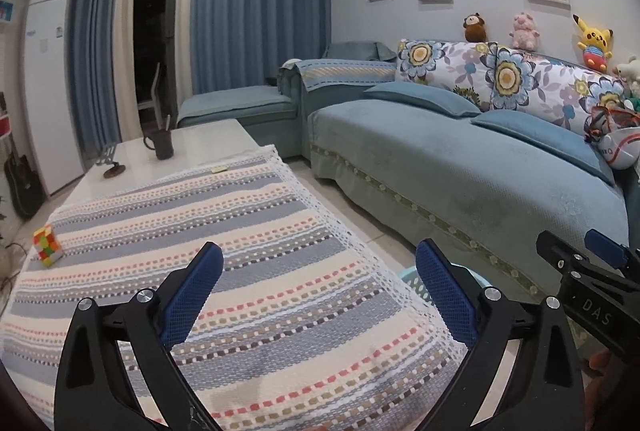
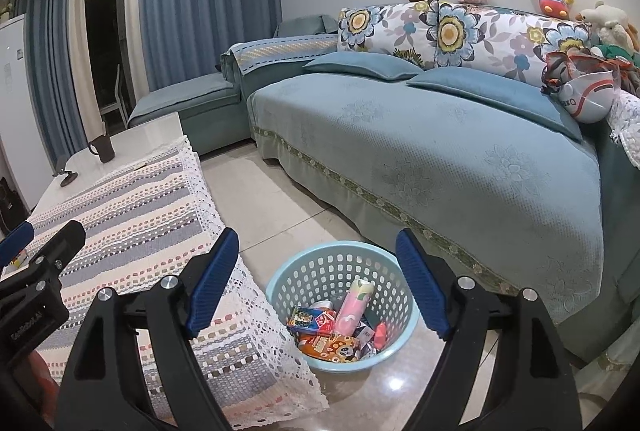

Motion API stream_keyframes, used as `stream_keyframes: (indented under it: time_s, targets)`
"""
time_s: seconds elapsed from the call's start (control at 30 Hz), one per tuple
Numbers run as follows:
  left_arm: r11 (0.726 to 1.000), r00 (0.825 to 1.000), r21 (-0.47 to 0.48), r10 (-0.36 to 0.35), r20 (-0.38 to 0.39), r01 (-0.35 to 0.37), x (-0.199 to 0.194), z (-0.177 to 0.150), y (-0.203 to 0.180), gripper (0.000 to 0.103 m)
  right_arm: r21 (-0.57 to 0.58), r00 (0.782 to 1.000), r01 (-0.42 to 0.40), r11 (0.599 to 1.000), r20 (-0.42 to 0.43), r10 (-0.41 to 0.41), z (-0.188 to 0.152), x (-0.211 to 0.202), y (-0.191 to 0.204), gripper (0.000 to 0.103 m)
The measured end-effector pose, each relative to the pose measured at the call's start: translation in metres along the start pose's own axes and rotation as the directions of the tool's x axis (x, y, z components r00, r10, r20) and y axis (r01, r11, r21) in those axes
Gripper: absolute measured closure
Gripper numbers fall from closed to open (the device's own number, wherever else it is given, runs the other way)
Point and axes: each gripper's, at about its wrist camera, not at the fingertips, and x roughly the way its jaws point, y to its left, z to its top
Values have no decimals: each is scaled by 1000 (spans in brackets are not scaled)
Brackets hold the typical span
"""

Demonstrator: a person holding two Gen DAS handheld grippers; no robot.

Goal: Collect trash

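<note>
A light blue perforated basket [image 2: 308, 267] stands on the tiled floor between the table and the sofa. Inside lie several pieces of trash: a pink bottle [image 2: 354, 305], a small printed box [image 2: 310, 321] and an orange snack packet [image 2: 332, 347]. My right gripper [image 2: 316, 275] hovers above the basket, open, with nothing between its blue pads. My left gripper [image 1: 318, 283] is open over the striped tablecloth [image 1: 200, 251] at the table's near corner, also empty. A sliver of the basket [image 1: 410, 281] shows past the cloth's edge in the left wrist view. The right gripper's body [image 1: 592, 287] shows at that view's right edge.
A colourful puzzle cube [image 1: 47, 245] sits on the cloth at the left. A dark mug [image 1: 162, 145] and a small stand [image 1: 110, 167] rest on the bare white tabletop further back. A blue sofa [image 2: 440, 151] with cushions, plush toys and a helmet [image 2: 588, 99] borders the floor strip.
</note>
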Motion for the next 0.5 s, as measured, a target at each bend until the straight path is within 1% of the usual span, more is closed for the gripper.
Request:
stream_keyframes:
  time_s: [0.23,0.5]
  targets:
    - [1000,1000,-15,-6,-12,6,1,0,4,9,3,1000,-2,1000,12,2,2,-5,-1,23]
    - [1000,1000,-20,-9,-14,9,2,1,6,8,-3,1000,-5,1000,1,5,1,-5,0,22]
